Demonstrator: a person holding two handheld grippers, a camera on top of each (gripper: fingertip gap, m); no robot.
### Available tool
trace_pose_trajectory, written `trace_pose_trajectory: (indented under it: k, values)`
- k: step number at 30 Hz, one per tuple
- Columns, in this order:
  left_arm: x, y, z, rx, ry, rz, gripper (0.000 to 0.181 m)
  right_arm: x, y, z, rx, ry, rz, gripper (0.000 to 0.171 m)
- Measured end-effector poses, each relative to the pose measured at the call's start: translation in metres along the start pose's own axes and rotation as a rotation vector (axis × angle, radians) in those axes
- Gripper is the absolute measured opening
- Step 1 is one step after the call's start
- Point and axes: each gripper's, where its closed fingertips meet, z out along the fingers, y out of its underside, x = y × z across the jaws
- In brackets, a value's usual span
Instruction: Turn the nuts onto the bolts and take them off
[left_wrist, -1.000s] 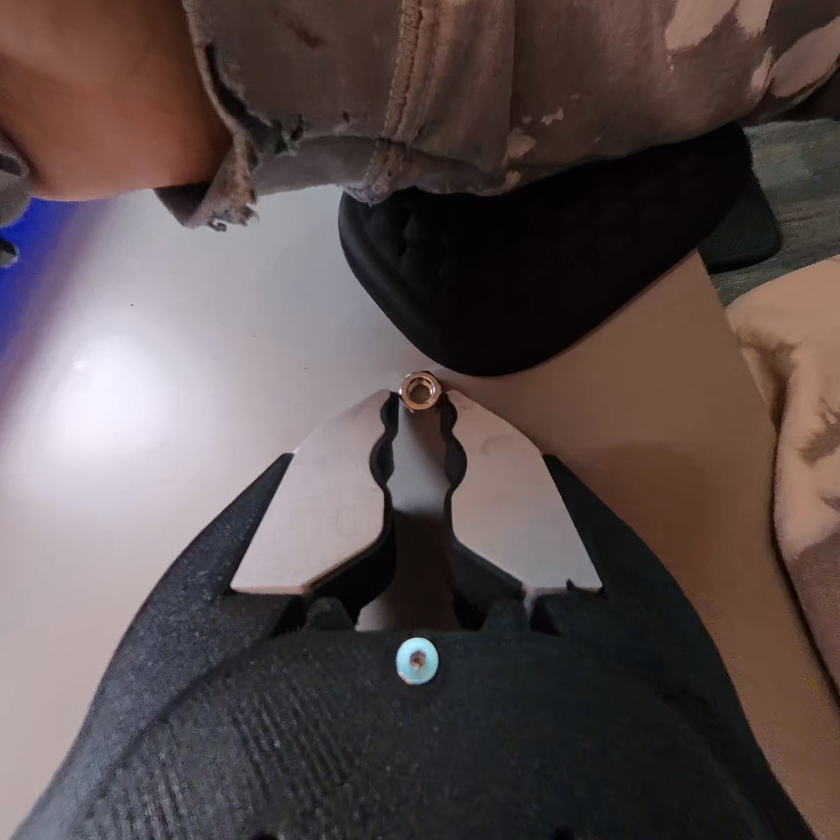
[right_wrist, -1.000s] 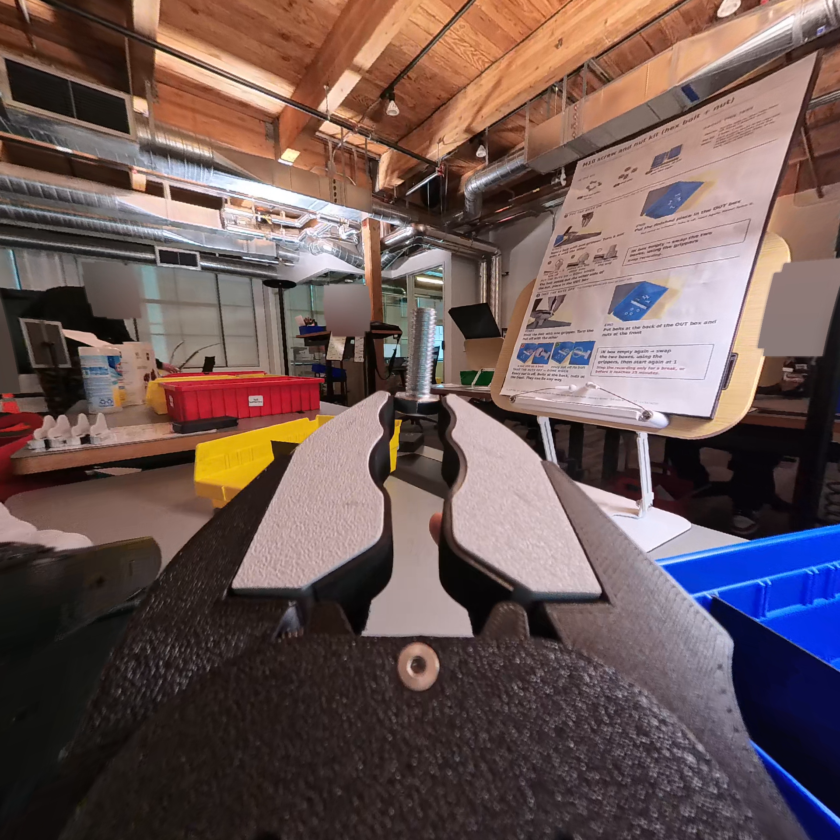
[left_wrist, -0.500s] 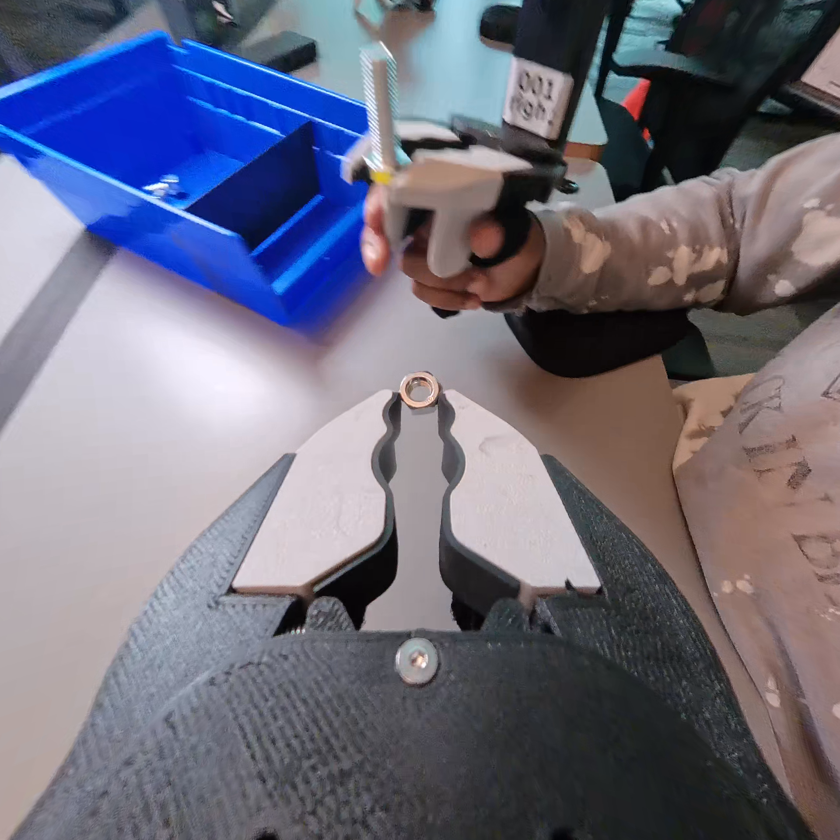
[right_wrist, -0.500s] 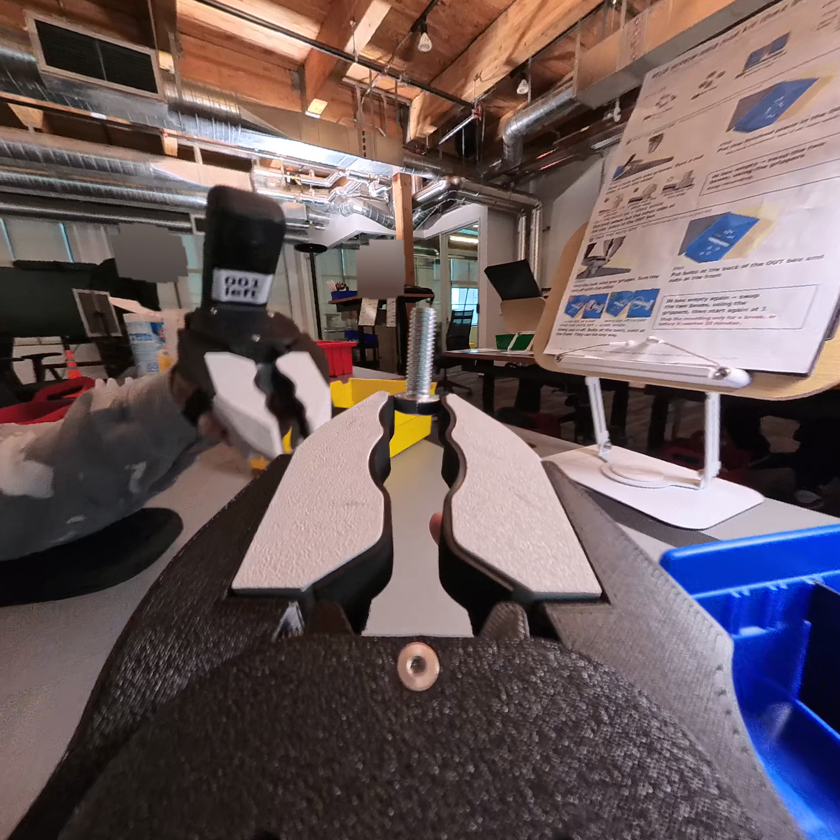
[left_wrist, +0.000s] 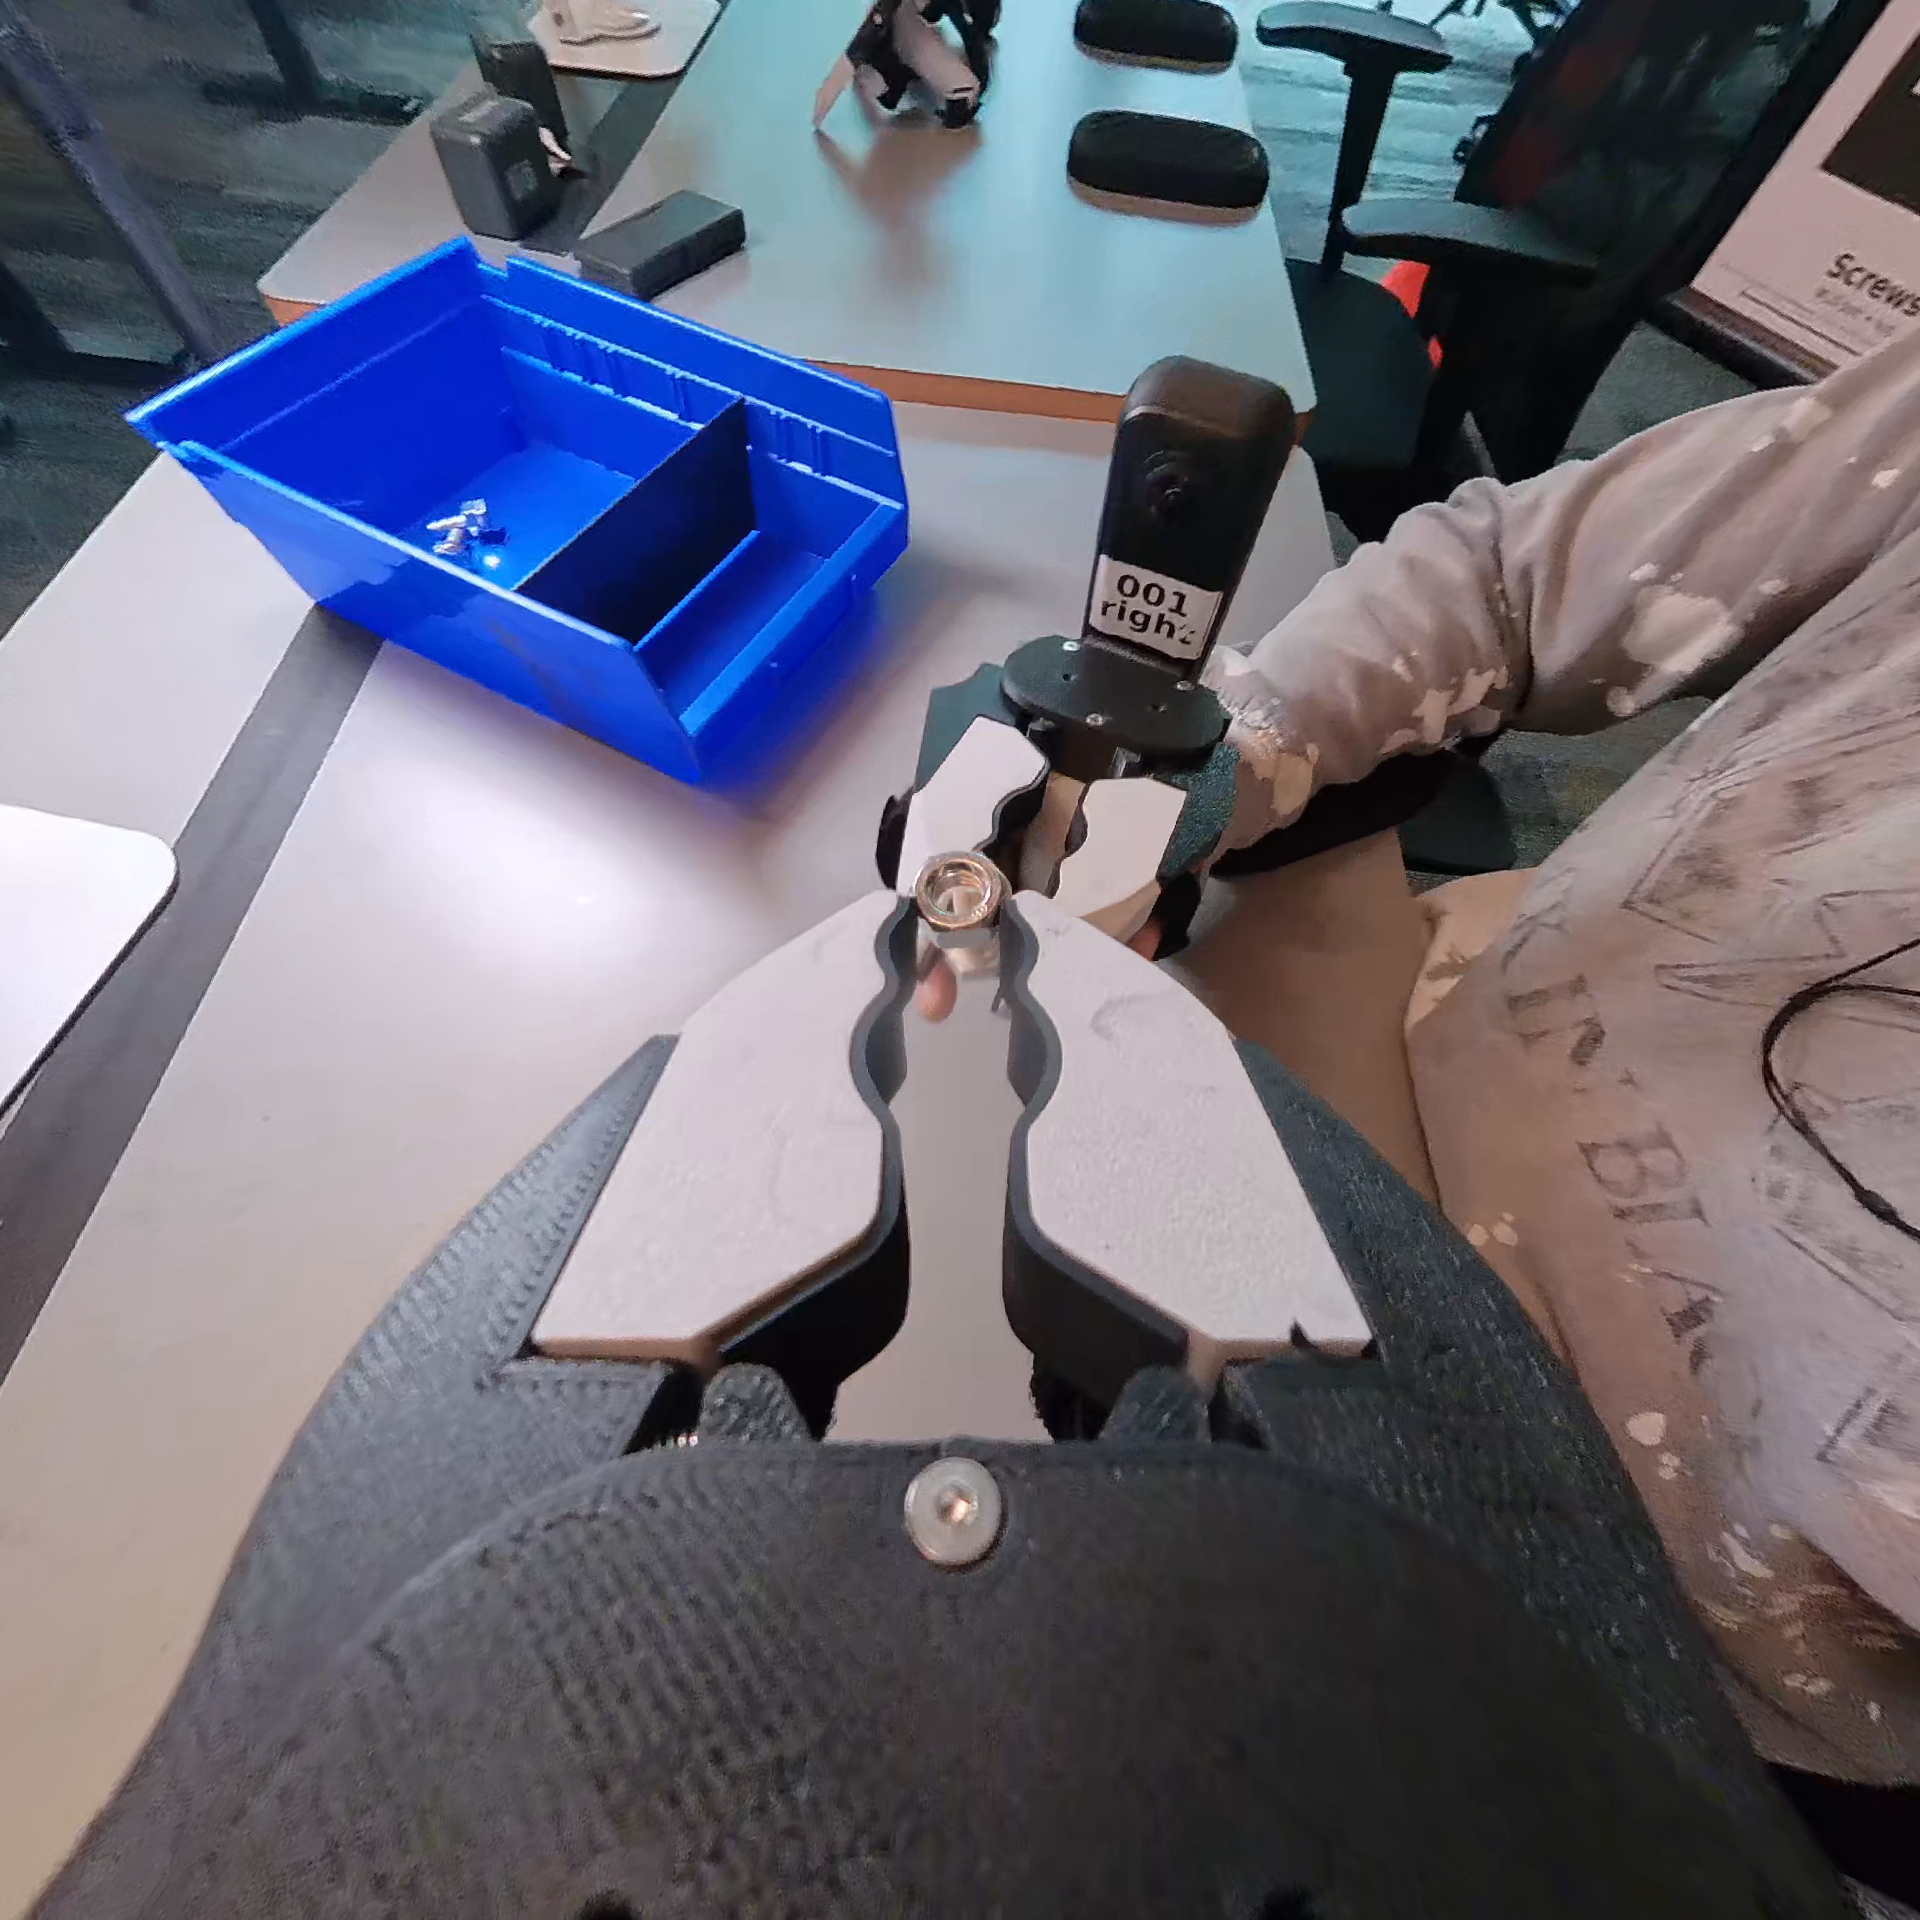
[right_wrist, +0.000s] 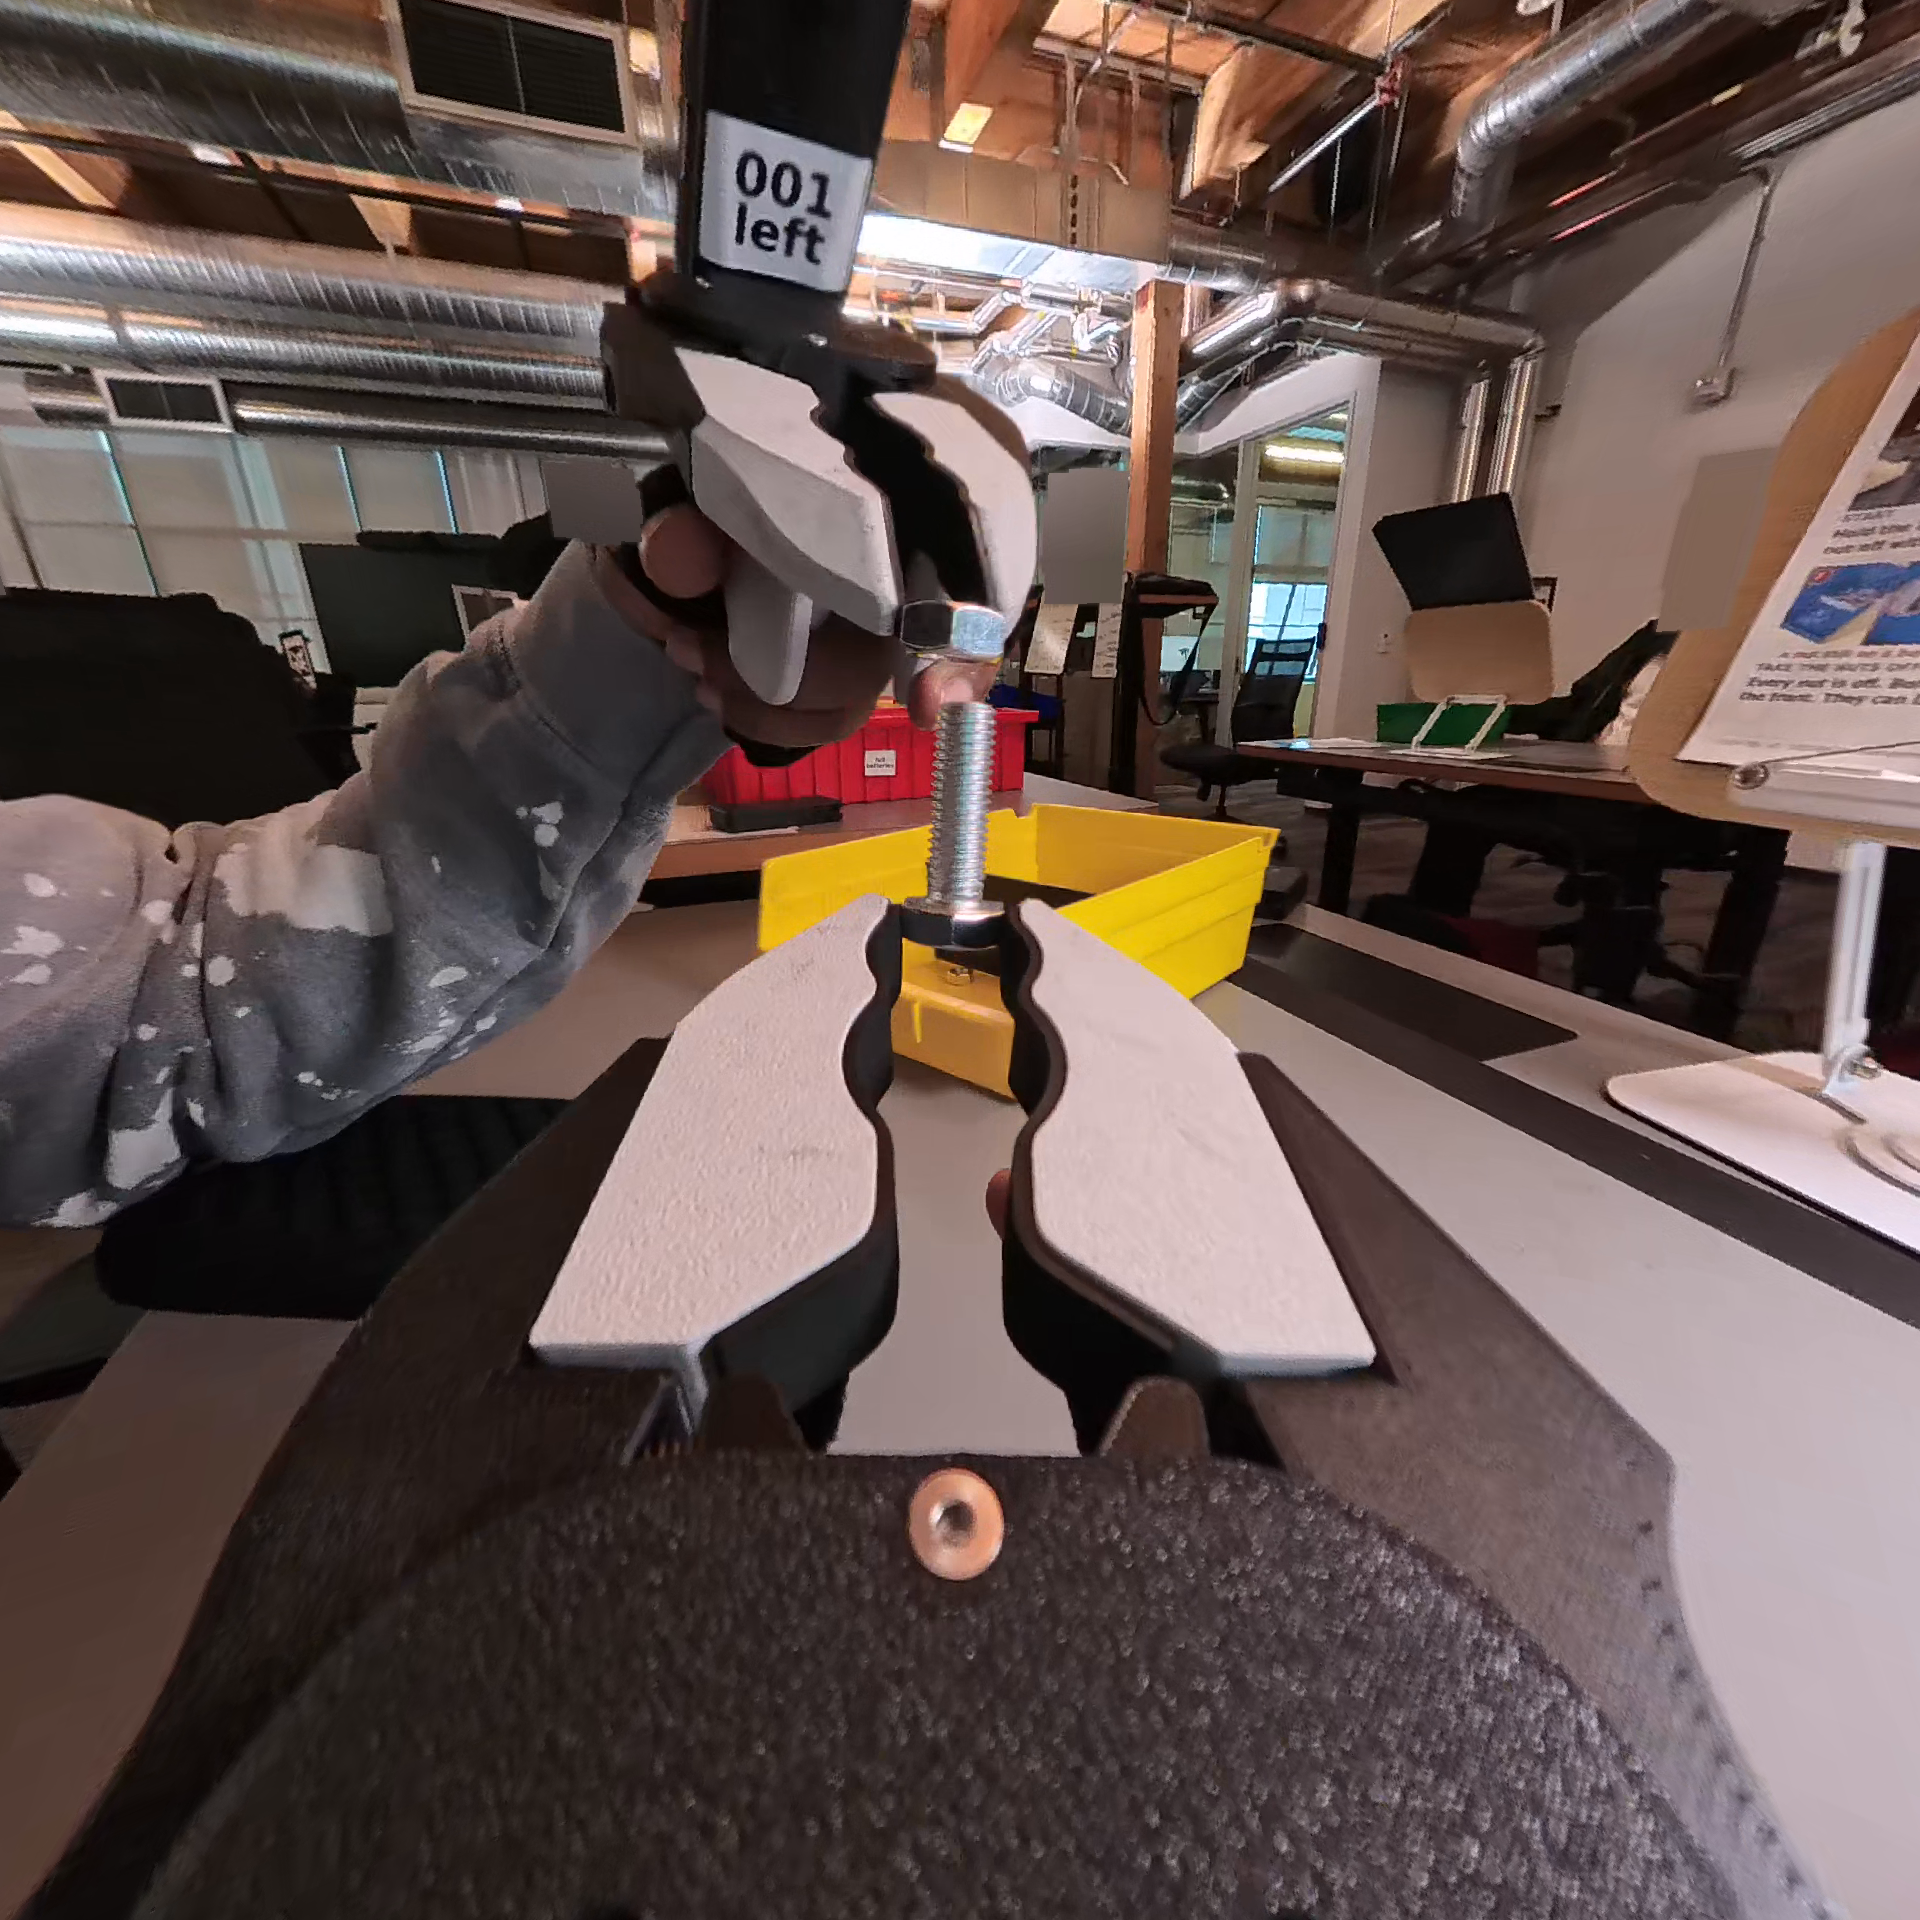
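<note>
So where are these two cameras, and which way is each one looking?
Left wrist view: rides on the left tool, looks down over the nut at the table, blue bin and the person's sleeve.
Right wrist view: rides on the right tool, looks level past the upright bolt to a yellow bin.
Shared: each shows the other tool, and the nut.

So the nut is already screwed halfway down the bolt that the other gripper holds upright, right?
Not yet. In the right wrist view the nut, pinched in the left gripper, sits above the tip of the bolt, not threaded on. The right gripper does hold the bolt upright.
</note>
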Motion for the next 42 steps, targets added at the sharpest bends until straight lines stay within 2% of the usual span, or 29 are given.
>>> trace_pose_trajectory:
  k: [16,27,42]
  values:
    - [0.008,-0.021,0.024,0.031,0.013,0.054,0.015,0.002,-0.022,-0.014,0.045,0.041,0.013,0.018]
    - [0.007,-0.017,0.026,-0.012,0.001,0.065,0.015,0.005,-0.016,-0.014,-0.01,0.075,-0.039,0.018]
    - [0.006,-0.014,0.027,0.023,-0.003,0.057,0.016,0.006,-0.012,-0.014,-0.028,0.078,-0.038,0.018]
